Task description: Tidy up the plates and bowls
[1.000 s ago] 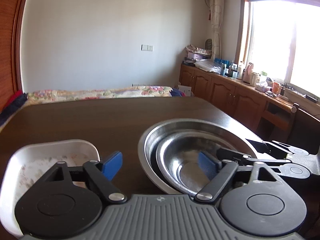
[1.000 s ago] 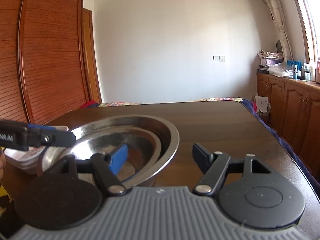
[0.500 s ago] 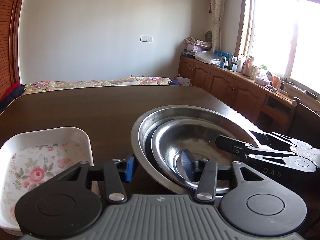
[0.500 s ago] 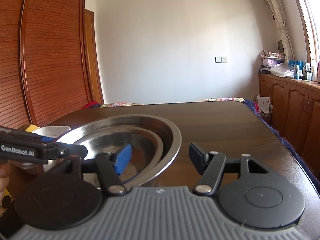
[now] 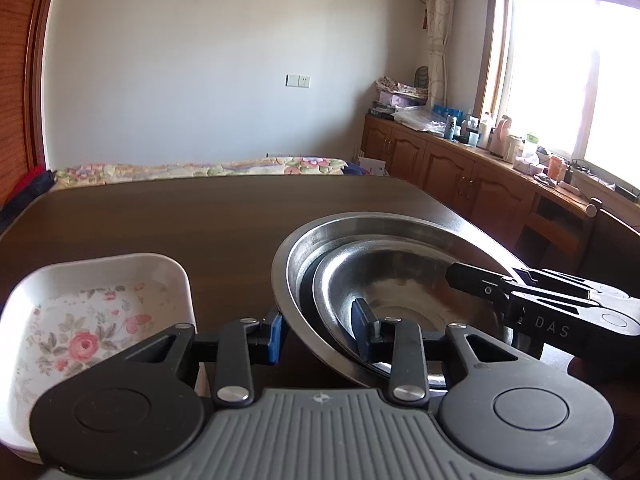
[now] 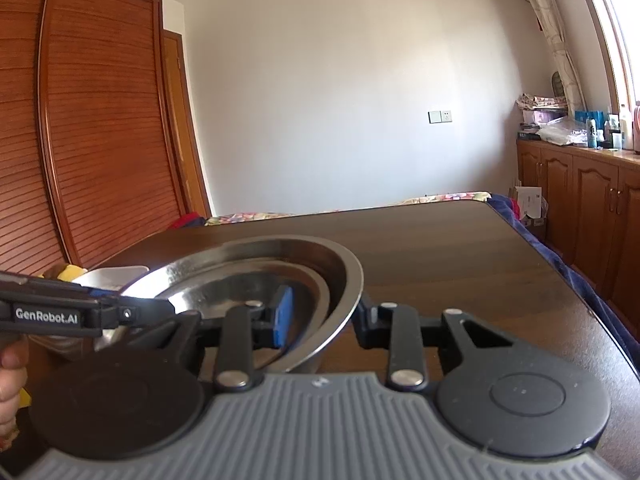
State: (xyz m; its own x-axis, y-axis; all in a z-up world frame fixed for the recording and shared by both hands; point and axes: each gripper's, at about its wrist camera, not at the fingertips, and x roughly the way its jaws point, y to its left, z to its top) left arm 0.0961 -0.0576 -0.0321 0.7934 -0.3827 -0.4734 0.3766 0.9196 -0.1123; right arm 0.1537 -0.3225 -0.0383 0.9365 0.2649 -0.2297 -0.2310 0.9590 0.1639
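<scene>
**Both grippers now on the steel bowl stack rim**

Change over the last second: my left gripper (image 5: 320, 338) came off the floral dish side and its jaws narrowed from spread to straddling the near-left rim of the big steel bowl (image 5: 360, 232), one blue pad outside the wall, the other inside. Right gripper (image 6: 320, 320) did the same on the opposite rim, blue pad inside, black finger outside. Both sets of jaws look pinched on that rim; I can't confirm firm contact on the outer pads.

Where things are:
- Big steel bowl sits center-right in the left view, lower left-center in the right view, on the dark surface (image 5: 180, 220).
- A smaller steel bowl (image 5: 400, 276) is nested inside it, so stacking looks done.
- White floral dish (image 5: 100, 312) sits lower left in the left view, just beside the stack, apart from it.

My read: two-handed grip is set, next is lifting or shifting the stack together. Risk is uneven lift tipping the inner bowl.
</scene>
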